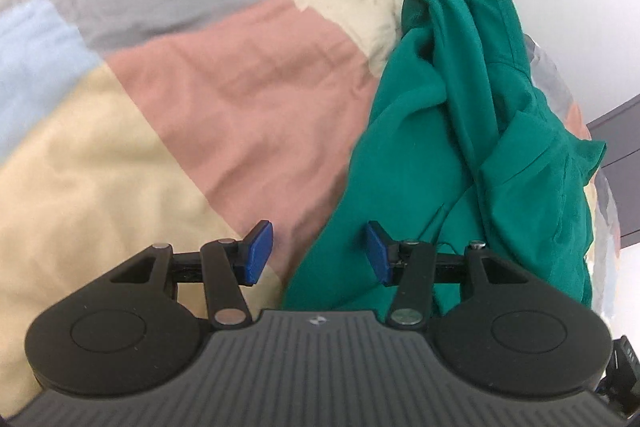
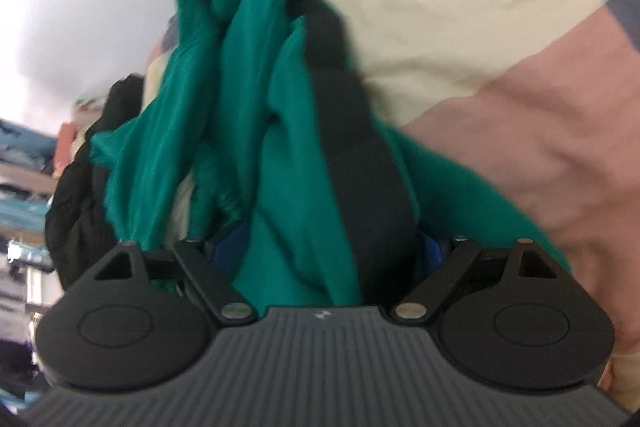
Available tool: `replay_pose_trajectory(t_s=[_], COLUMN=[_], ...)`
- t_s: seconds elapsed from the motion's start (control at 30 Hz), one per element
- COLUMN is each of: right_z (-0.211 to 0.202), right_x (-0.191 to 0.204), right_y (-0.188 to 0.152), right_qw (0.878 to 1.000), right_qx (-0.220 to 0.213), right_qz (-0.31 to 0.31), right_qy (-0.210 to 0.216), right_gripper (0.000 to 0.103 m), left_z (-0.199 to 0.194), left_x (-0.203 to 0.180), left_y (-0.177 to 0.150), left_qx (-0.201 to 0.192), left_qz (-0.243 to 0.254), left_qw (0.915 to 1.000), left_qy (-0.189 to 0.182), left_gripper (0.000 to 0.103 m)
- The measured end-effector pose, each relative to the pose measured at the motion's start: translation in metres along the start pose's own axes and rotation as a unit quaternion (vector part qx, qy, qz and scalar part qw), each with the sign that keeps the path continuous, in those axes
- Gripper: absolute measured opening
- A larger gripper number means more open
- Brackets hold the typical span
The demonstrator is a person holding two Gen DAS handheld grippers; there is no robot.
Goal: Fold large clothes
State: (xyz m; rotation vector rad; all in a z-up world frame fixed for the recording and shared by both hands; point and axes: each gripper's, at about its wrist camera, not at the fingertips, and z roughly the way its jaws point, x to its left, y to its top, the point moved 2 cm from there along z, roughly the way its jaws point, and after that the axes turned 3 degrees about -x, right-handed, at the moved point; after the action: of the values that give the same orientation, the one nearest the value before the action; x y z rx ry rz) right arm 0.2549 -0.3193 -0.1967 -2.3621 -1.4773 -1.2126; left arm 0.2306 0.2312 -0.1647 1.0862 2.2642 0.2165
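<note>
In the right wrist view only, green garment (image 2: 288,155) fills the spread right hand-held gripper (image 2: 328,247).

The right tongs' blue pads (image 2: 230,239) are mostly hidden by the bunched green garment (image 2: 280,147). At nine o'clock, blurred shelving (image 2: 24,163) is perhaps seen; its contents cannot be told.

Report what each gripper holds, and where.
Left gripper: nothing. Right gripper: bunched green garment lies between its fingers, black band included; grip cannot be told.
</note>
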Motion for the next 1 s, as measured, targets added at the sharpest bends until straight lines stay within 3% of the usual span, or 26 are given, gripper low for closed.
replay_pose_trajectory(t_s=[0.13, 0.27, 0.33, 0.53, 0.67, 0.77, 0.83, 0.93, 1.0], right_z=[-0.001, -0.005, -0.007, 0.009, 0.018, 0.017, 0.01, 0.0, 0.002], right_x=[0.006, 0.016, 0.018, 0.011, 0.028, 0.032, 0.03, 0.034, 0.039], right_y=[-0.006, -0.011, -0.008, -0.014, -0.026, -0.025, -0.022, -0.024, -0.028], right_qw=[0.997, 0.993, 0.993, 0.999, 0.997, 0.996, 0.996, 0.994, 0.994], right_qx=[0.012, 0.012, 0.016, 0.028, 0.03, 0.043, 0.044, 0.034, 0.037], right_qz=[0.013, -0.005, -0.005, -0.005, -0.073, -0.073, -0.054, -0.051, -0.071], right_qy=[0.078, 0.116, 0.121, 0.022, -0.02, 0.002, 0.048, 0.095, 0.081], right_gripper=[0.087, 0.087, 0.087, 0.083, 0.086, 0.086, 0.086, 0.086, 0.086], left_z=[0.002, -0.001, -0.003, 0.013, 0.014, 0.006, 0.001, 0.006, 0.016], left_x=[-0.009, -0.018, -0.021, -0.02, -0.024, -0.03, -0.032, -0.035, -0.034], left_y=[-0.007, -0.016, -0.018, -0.029, -0.032, -0.035, -0.036, -0.039, -0.041], left_qx=[0.013, 0.035, 0.037, 0.075, 0.084, 0.089, 0.086, 0.098, 0.117], left_qz=[0.009, 0.009, 0.011, 0.014, 0.029, 0.037, 0.042, 0.052, 0.05], left_qw=[0.9989, 0.9902, 0.9877, 0.9956, 0.9947, 0.9899, 0.9872, 0.9882, 0.9888], left_qy=[-0.045, -0.135, -0.152, -0.054, -0.051, -0.105, -0.128, -0.106, -0.078], left_gripper=[0.057, 0.057, 0.057, 0.059, 0.059, 0.059, 0.059, 0.06, 0.062])
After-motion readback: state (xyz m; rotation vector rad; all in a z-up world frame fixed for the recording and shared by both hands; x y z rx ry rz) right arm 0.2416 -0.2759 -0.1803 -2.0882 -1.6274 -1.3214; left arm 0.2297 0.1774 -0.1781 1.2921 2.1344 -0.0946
